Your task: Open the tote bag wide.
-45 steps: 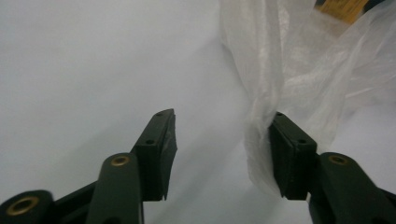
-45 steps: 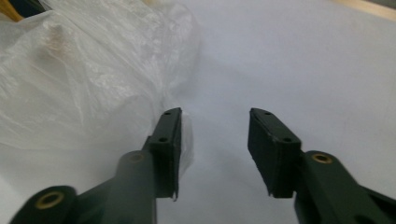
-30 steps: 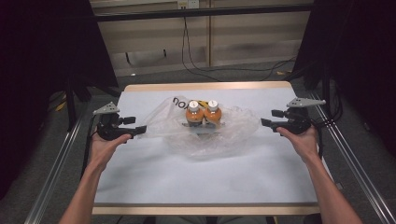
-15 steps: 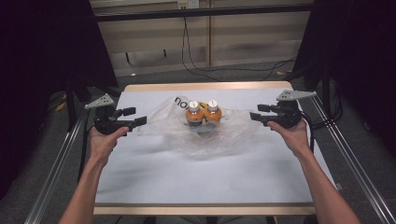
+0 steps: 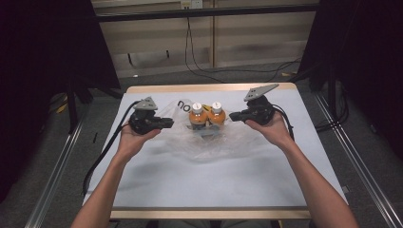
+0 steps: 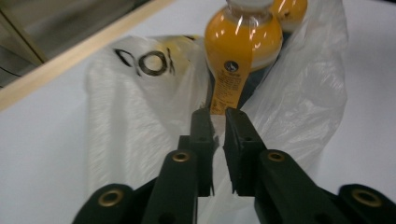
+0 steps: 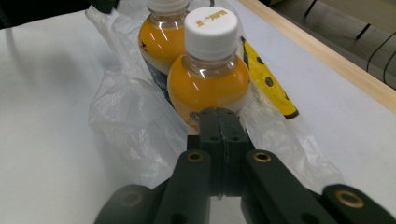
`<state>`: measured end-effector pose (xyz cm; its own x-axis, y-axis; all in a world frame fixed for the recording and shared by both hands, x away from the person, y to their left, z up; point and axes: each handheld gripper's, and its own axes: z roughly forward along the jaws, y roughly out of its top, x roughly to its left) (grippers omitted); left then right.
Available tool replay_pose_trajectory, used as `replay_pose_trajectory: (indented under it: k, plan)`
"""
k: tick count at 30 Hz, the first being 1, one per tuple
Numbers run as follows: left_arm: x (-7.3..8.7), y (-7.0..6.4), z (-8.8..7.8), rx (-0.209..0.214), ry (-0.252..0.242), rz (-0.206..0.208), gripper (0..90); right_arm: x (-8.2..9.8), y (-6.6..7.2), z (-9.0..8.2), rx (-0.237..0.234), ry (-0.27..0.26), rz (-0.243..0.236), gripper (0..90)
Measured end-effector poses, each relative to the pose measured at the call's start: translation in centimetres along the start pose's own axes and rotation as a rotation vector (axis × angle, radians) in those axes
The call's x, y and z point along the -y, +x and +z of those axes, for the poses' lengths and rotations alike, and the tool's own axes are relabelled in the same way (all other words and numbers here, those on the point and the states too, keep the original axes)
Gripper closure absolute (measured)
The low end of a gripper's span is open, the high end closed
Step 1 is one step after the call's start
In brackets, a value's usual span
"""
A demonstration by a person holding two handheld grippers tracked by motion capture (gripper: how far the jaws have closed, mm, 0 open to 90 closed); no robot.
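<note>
We see two orange juice bottles with white caps (image 5: 205, 115) mid-frame, bases hidden in crumpled clear plastic bag (image 5: 209, 142), left gripper (image 6: 218, 122) fingers just closed, pinching bag film, right gripper (image 7: 222, 122) fingers just closed tight, whether on film we cannot tell.

Left tool (image 5: 167, 124) and right tool (image 5: 234, 115) inward, jaws just closed.

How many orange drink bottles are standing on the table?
2. One orange bottle stands nearer the left gripper, the other bottle nearer the right gripper, both upright, side by side, on the clear plastic bag.
</note>
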<state>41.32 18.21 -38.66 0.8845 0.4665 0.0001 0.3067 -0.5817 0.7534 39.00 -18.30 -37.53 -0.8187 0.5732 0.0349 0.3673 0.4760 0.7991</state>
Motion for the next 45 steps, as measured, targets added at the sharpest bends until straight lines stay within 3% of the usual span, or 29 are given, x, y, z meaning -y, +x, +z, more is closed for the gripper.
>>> replay_pose_trajectory:
  k: [3, 7, 8, 14, 16, 17, 20, 22, 25, 29, 30, 31, 33, 35, 36, 37, 39, 42, 45]
  plan:
    - [-0.5, 0.5, 1.6, 0.022, 0.02, 0.003, 90.0, -0.3, -0.4, 1.3, 0.0, 0.054, -0.016, 90.0]
    - [-0.7, 0.4, 3.7, 0.047, 0.067, 0.011, 90.0, -0.1, -1.4, 2.4, 0.005, 0.106, -0.016, 90.0]
    - [-0.8, 0.4, 4.0, 0.049, 0.086, 0.037, 90.0, 0.0, -1.6, 2.6, -0.001, 0.116, -0.009, 90.0]
    - [-0.9, 0.9, 6.2, 0.042, 0.108, 0.006, 90.0, 0.6, -2.4, 4.6, 0.009, 0.208, -0.019, 90.0]
    - [-0.9, 1.2, 6.8, 0.047, 0.139, 0.018, 90.0, 1.1, -2.6, 5.5, 0.014, 0.248, -0.022, 90.0]
    - [-1.0, 1.4, 7.0, 0.054, 0.172, 0.052, 90.0, 1.3, -2.7, 5.8, 0.009, 0.263, -0.019, 90.0]
    - [-0.8, 1.1, 8.0, 0.046, 0.179, 0.021, 89.4, 1.6, -2.6, 6.8, 0.006, 0.296, -0.026, 90.0]
    - [-0.7, 1.2, 8.5, 0.059, 0.206, 0.045, 89.0, 1.8, -2.5, 7.4, 0.0, 0.313, -0.024, 90.0]
    - [0.1, 0.9, 9.3, 0.047, 0.209, 0.01, 89.0, 2.2, -2.3, 8.0, -0.01, 0.341, -0.034, 90.0]
    - [0.8, 0.6, 10.2, 0.061, 0.252, 0.014, 89.6, 2.9, -2.2, 8.5, -0.001, 0.367, -0.047, 90.0]
    - [0.9, 0.8, 10.2, 0.062, 0.28, 0.045, 90.0, 3.1, -2.2, 8.5, 0.003, 0.368, -0.041, 90.0]
    - [1.1, 0.5, 10.4, 0.058, 0.261, 0.011, 90.0, 3.2, -2.2, 8.5, 0.003, 0.367, -0.031, 90.0]
    - [1.3, 0.4, 10.5, 0.053, 0.276, 0.039, 90.0, 3.7, -2.3, 8.5, 0.005, 0.368, -0.026, 90.0]
    - [1.3, 0.3, 10.4, 0.047, 0.295, 0.039, 90.0, 4.3, -2.3, 8.7, 0.021, 0.404, -0.037, 90.0]
    - [1.2, 0.5, 10.2, 0.05, 0.317, 0.068, 90.0, 4.5, -2.3, 8.7, 0.02, 0.407, -0.034, 90.0]
    - [1.3, 0.4, 10.2, 0.042, 0.311, 0.057, 90.0, 4.5, -2.4, 8.6, 0.023, 0.408, -0.03, 90.0]
    - [1.2, 0.4, 10.0, 0.017, 0.346, 0.091, 90.0, 4.5, -2.4, 8.5, 0.038, 0.427, -0.048, 90.0]
    - [1.3, 0.5, 9.7, -0.011, 0.381, 0.103, 90.0, 4.5, -2.5, 8.1, 0.065, 0.468, -0.083, 90.0]
    - [1.6, 0.7, 9.3, -0.02, 0.388, 0.096, 90.0, 4.8, -2.6, 7.5, 0.088, 0.495, -0.081, 90.0]
